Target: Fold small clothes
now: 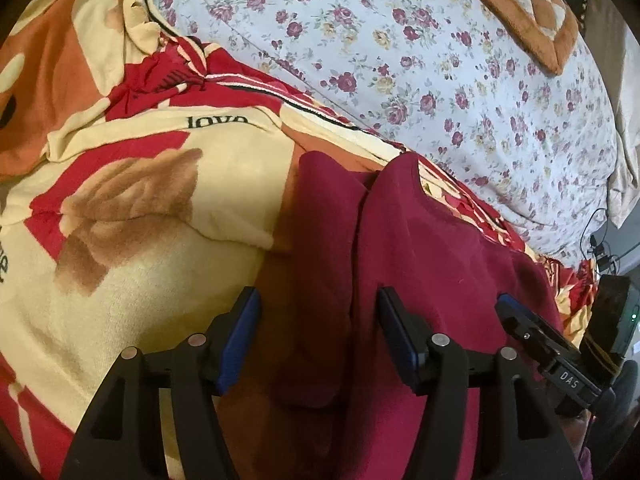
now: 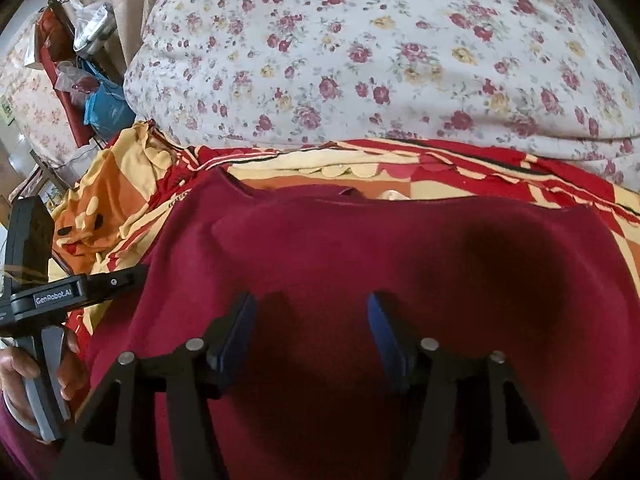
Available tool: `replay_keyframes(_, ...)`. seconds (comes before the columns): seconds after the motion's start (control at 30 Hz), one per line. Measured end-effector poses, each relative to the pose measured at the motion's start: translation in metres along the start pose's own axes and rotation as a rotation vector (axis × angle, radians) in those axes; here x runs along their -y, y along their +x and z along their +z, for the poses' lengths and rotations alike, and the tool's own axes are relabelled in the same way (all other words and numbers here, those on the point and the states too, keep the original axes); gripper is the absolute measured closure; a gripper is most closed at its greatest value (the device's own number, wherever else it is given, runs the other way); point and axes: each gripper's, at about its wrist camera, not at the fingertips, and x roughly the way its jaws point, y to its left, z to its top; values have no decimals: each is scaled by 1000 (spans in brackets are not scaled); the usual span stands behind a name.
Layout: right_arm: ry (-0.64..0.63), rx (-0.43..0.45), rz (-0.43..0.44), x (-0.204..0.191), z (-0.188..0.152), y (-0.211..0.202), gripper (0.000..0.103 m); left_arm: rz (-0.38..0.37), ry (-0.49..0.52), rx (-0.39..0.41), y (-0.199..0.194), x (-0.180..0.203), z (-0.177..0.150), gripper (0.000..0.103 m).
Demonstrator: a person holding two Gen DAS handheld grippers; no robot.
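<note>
Spread across the bed, a dark red garment lies on a blanket patterned in cream, red and orange, with the word "love" printed on a cream patch in the left wrist view. Beyond the blanket sits a white quilt strewn with small pink and yellow roses, and an orange-and-cream checked cushion rests on its far corner. The left gripper hangs low over the garment's left edge, its blue-padded fingers standing wide apart with nothing between them; one finger is over the blanket's shaded orange strip, the other over the red cloth. A narrow folded part of the garment, likely a sleeve, though the fisheye bend makes it hard to be sure, runs up between the fingers towards the blanket's red border. The right gripper is likewise spread wide and holds nothing, poised just above the broad middle of the garment, where it casts a dark shadow on the cloth. In the right wrist view the left gripper shows at the left edge, held in the person's left hand, its black body labelled "GenRobot.AI". In the left wrist view the right gripper enters from the right, over the red cloth. Off the bed's left side stands a cluttered rack of bags and bundles, too blurred to name.
</note>
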Motion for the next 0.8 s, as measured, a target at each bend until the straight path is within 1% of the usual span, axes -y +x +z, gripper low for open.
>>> replay_keyframes(0.2, 15, 13, 22, 4, -2, 0, 40, 2, -7, 0, 1, 0, 0, 50)
replay_keyframes(0.4, 11, 14, 41, 4, -2, 0, 35, 4, -3, 3, 2, 0, -1, 50)
replay_keyframes(0.47, 10, 15, 40, 3, -2, 0, 35, 5, -1, 4, 2, 0, -1, 49)
replay_keyframes(0.57, 10, 12, 26, 0, 0, -4, 38, 6, -1, 5, 3, 0, -1, 49)
replay_keyframes(0.63, 13, 21, 64, -2, 3, -10, 51, 6, -1, 5, 3, 0, -1, 49)
replay_keyframes(0.67, 19, 24, 90, -3, 5, -13, 53, 6, -1, 6, 3, 0, -1, 49)
replay_keyframes(0.73, 45, 22, 117, 0, 6, -15, 54, 6, 0, 8, 3, 0, 0, 49)
replay_keyframes(0.8, 71, 14, 122, 7, 5, -11, 54, 5, -2, 10, 4, 0, 0, 49)
